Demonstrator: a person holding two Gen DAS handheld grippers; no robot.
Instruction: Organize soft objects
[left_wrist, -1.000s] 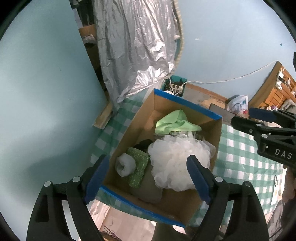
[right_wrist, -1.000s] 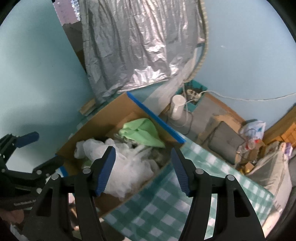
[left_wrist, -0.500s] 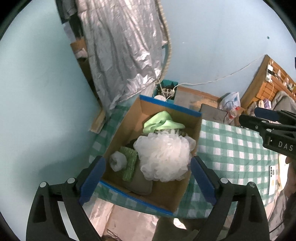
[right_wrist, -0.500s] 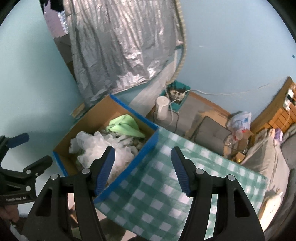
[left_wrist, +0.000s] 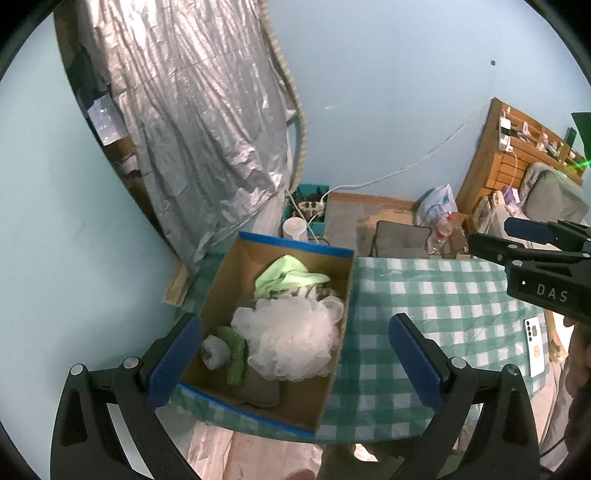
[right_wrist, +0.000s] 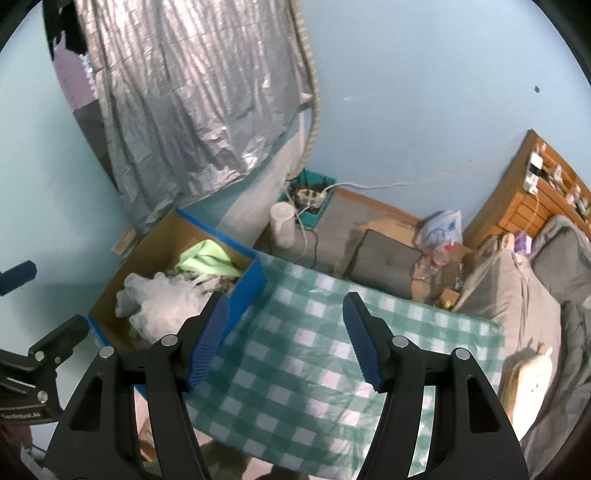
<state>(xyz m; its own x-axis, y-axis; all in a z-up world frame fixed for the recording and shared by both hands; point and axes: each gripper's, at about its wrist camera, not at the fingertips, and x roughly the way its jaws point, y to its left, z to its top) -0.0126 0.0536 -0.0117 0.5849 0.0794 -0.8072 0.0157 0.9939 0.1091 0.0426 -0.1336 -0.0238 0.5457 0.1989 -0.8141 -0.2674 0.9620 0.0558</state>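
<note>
The left gripper (left_wrist: 295, 354) hangs above the scene with its blue-padded fingers (left_wrist: 173, 360) spread wide and nothing between them; the right gripper (right_wrist: 286, 338) likewise has its fingers (right_wrist: 208, 338) wide apart and empty, over the checked cloth. Straight ahead of the left fingers, at 12 o'clock, sits the cardboard box (left_wrist: 221, 284) with blue-taped edges, resting on the tabletop (left_wrist: 424, 295) under a green-and-white checked cloth. Inside it the white mesh bath pouf (left_wrist: 291, 336) fills the middle, touching a green knitted piece (left_wrist: 234, 354) at its 9 o'clock, with a pale grey roll (left_wrist: 214, 352) just beside that. A light green cloth (left_wrist: 288, 278) lies at the pouf's 12 o'clock, towards the far wall of the box. In the right wrist view the box stands at 10 o'clock of the fingers. A white phone (left_wrist: 535, 347) lies on the cloth at 3 o'clock, well apart from the box. Beyond, silver foil sheeting (left_wrist: 199, 129) hangs against the blue wall.
</note>
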